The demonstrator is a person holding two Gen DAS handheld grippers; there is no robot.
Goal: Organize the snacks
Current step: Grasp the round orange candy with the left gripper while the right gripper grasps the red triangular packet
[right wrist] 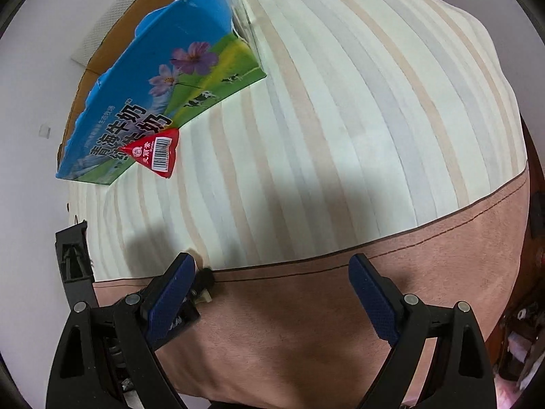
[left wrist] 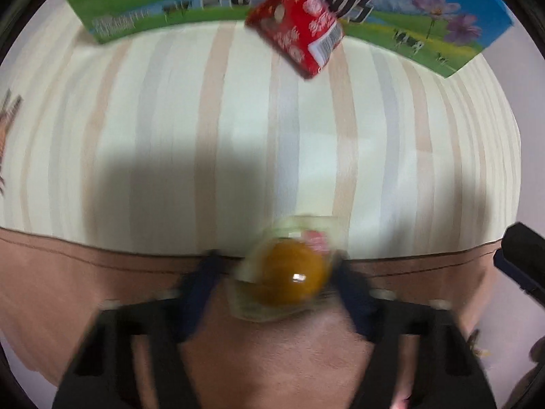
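Left gripper [left wrist: 282, 272]: clamped on jelly cup [left wrist: 289, 277], over near edge of striped bed [left wrist: 170, 129] | Right gripper [right wrist: 272, 272]: jaws apart, empty | Milk carton box [left wrist: 119, 10]: far edge, straight ahead of cup; red packet [left wrist: 294, 24] against its front, long axis diagonal.

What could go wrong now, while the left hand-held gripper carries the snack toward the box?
1. The left hand-held gripper pinches the clear plastic pack with the round orange-brown snack only at its edges, and the view is motion-blurred; it may slip out.
2. The red triangular snack packet lies against the blue-and-green printed cardboard milk box; the carried pack could knock it.
3. The right hand-held gripper is empty and open.
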